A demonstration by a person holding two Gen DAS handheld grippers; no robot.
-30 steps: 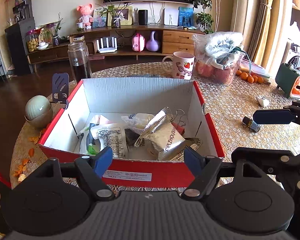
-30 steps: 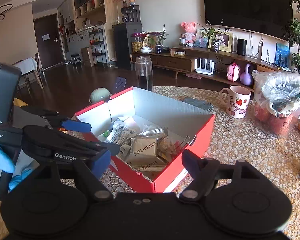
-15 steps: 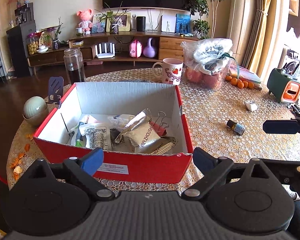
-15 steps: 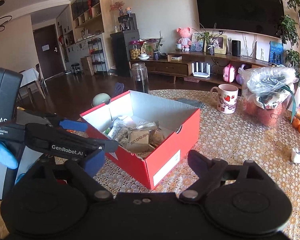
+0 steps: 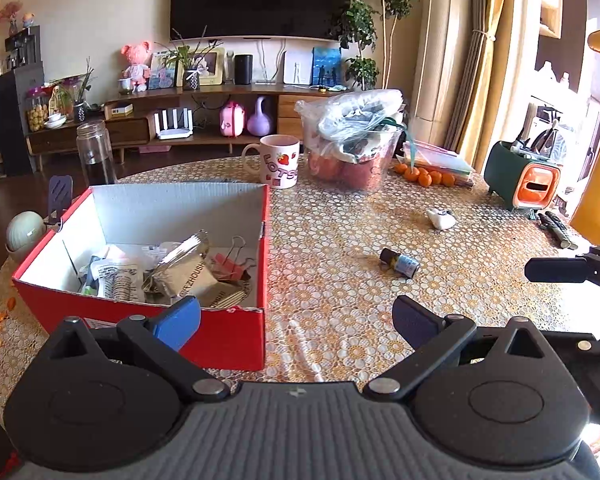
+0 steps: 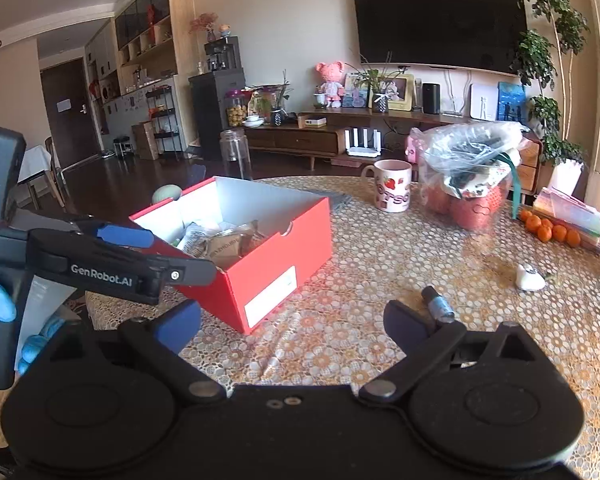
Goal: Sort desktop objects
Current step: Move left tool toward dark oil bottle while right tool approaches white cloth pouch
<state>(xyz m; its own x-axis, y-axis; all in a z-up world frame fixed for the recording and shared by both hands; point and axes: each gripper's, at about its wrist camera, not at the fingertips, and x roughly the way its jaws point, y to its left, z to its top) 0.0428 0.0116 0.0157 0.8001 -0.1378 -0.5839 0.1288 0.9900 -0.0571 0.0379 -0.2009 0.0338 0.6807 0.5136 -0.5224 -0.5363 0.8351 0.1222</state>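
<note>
A red cardboard box (image 5: 240, 344) (image 6: 284, 240) sits on the lace-covered table and holds foil packets, sachets and binder clips (image 5: 232, 264). A small dark bottle with a blue label (image 5: 400, 263) (image 6: 438, 304) lies on its side right of the box. A small white object (image 5: 442, 218) (image 6: 530, 277) lies farther right. My left gripper (image 5: 296, 320) is open and empty, above the table by the box's front right corner. My right gripper (image 6: 292, 320) is open and empty, with the bottle just beyond its right finger.
A strawberry mug (image 5: 280, 166), a plastic bag of fruit (image 5: 352, 140), small oranges (image 5: 424, 176) and a green and orange holder (image 5: 520, 176) stand at the table's far side. A glass jar (image 5: 94, 152) and a round green object (image 5: 24, 232) stand left of the box.
Both grippers have pulled back from the box and swung right. The box now sits to the left in both views, and the bottle and white object have come into view.
</note>
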